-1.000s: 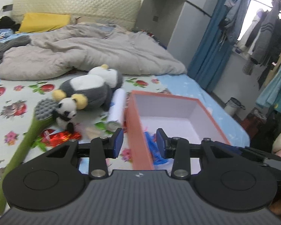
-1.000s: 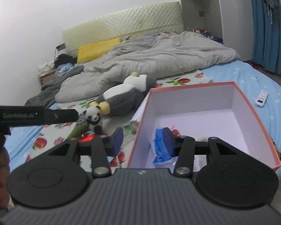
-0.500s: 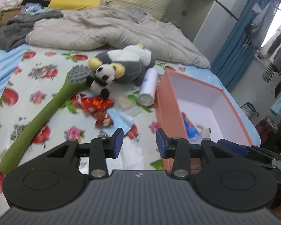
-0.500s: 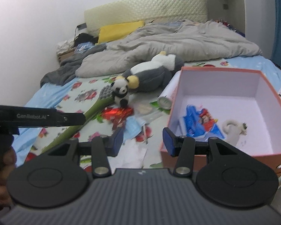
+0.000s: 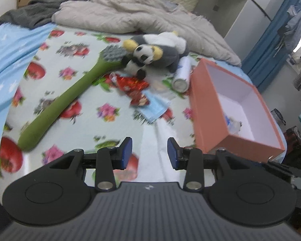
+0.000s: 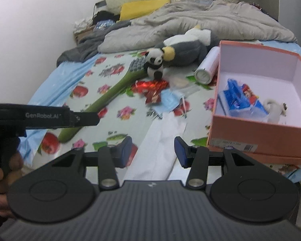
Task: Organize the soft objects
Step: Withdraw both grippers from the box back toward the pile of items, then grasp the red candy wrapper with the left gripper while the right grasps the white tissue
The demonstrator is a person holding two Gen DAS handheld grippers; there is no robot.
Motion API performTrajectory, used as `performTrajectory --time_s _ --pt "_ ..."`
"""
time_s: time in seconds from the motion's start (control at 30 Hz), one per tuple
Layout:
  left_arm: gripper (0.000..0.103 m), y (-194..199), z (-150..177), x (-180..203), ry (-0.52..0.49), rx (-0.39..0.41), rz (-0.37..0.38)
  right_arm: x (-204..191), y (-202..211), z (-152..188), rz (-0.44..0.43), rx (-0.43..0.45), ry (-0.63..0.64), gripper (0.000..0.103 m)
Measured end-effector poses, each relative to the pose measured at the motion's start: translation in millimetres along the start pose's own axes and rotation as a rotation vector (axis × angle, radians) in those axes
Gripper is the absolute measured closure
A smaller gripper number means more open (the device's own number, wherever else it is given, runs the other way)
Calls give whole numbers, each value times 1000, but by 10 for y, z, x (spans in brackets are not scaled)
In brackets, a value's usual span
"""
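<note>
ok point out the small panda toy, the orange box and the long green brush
small panda toy (image 6: 155,63): right wrist view, on its belly
orange box (image 6: 256,129): right wrist view, on its near outer wall
long green brush (image 5: 70,96): left wrist view, on the middle of its handle

Both views are smeared by motion blur, so the print on the red foil wrappers (image 5: 133,88) cannot be read. In the left wrist view the near wall of the orange box (image 5: 208,108) hides most of its contents; only a blue-and-white scrap (image 5: 231,121) shows, too blurred to identify. The grey penguin plush (image 6: 186,49) is partly hidden behind the small panda (image 6: 155,63). In the right wrist view the left gripper's body (image 6: 42,116) covers part of the green plush stem (image 6: 110,94), and the label on the box front (image 6: 232,145) is too small to read.
</note>
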State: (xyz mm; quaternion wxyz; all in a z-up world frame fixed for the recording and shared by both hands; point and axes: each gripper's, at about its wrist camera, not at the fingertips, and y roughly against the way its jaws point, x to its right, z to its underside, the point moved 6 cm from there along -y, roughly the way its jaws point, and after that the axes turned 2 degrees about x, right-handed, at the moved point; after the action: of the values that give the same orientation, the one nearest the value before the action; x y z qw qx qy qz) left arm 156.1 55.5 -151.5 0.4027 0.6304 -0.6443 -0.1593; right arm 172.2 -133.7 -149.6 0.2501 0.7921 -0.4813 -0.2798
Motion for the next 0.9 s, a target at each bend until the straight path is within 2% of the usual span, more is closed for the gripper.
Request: performTrajectory --time_s 0.13,0.3,0.53,0.63,0.9 --pt "59 -18 165 -176 30 -28 -29 -57 -40 69 2 -14 18 54" --pt "59 -141 222 -391 51 -33 -44 -98 -143 121 2 -23 37 54" --pt "58 -468 74 -531 41 -34 -73 -106 -360 172 8 -38 45 54" --pt "55 -617 -9 -519 29 -36 -76 -98 -467 189 -7 -56 41 54" --pt "54 -994 -224 -390 -1 -46 -66 -22 -736 223 -12 -94 38 54"
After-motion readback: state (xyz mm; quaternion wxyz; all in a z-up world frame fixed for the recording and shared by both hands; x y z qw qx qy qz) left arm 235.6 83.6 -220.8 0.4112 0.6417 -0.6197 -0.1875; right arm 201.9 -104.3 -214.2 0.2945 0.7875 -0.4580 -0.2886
